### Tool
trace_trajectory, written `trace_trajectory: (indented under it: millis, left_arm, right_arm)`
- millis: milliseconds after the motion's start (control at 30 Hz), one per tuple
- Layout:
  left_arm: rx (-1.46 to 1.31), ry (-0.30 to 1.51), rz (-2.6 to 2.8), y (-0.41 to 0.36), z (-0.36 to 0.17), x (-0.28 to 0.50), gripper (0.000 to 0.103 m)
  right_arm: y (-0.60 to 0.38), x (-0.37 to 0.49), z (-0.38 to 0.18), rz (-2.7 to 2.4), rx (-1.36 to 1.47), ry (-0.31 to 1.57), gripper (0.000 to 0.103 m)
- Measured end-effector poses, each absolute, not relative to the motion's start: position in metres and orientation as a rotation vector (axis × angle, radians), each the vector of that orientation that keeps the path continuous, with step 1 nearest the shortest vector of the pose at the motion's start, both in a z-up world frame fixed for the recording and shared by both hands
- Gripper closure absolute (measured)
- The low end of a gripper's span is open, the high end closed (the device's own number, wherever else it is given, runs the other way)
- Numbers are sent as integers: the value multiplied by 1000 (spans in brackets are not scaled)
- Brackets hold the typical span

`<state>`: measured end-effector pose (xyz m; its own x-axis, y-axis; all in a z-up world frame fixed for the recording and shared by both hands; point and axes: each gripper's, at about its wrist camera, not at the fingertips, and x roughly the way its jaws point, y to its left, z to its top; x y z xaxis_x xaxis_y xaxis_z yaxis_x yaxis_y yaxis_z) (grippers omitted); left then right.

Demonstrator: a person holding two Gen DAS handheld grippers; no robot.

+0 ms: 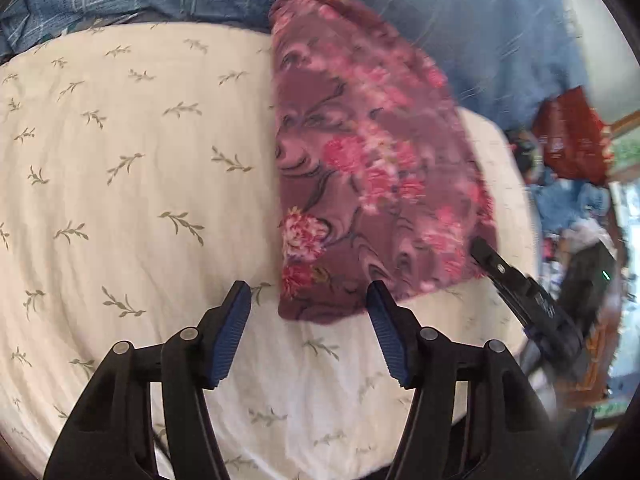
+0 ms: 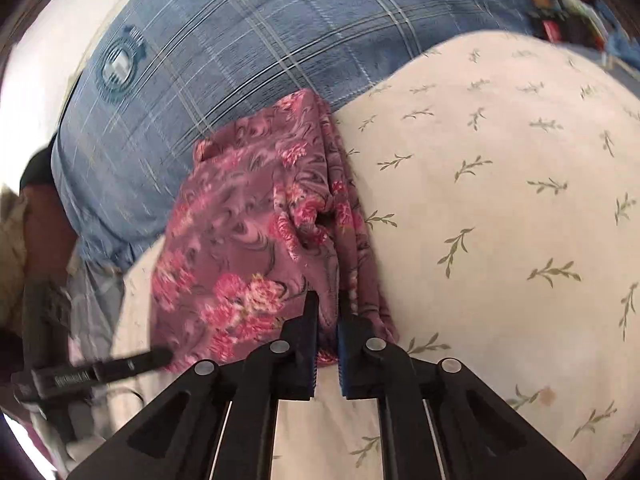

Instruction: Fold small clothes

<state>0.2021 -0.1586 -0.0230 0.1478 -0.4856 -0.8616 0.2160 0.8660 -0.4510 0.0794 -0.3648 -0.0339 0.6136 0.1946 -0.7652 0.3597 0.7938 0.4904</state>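
A maroon garment with pink flowers (image 1: pixel 360 160) lies on the cream leaf-print sheet (image 1: pixel 140 160), its far end on the blue blanket. My left gripper (image 1: pixel 309 286) is open, and the garment's near corner lies between and just beyond its blue pads, untouched. My right gripper (image 1: pixel 480 250) comes in from the right at the garment's near right corner. In the right wrist view the right gripper (image 2: pixel 328 308) is shut on a bunched fold of the garment (image 2: pixel 248 220), with cloth showing between the pads. A left gripper finger (image 2: pixel 152 358) reaches the garment's left edge.
A blue plaid blanket (image 2: pixel 240 40) covers the far side of the bed. Past the bed's right edge stand a red bag (image 1: pixel 572 136) and a heap of mixed clutter (image 1: pixel 576 208). A person's arm (image 2: pixel 44 220) is at the left.
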Motion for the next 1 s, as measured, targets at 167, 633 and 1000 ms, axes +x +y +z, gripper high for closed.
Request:
trace_trajectory:
  millis: [167, 633, 1000]
  left_arm:
    - [-324, 1222, -549, -137, 11, 240, 43]
    - [-334, 1362, -436, -186, -48, 365, 41]
    - [-409, 1300, -503, -161, -29, 329, 41]
  right_arm:
    - [-394, 96, 9, -91, 712, 777, 83]
    - [-410, 269, -35, -33, 711, 955, 75]
    - [-406, 228, -28, 102, 650, 918, 85]
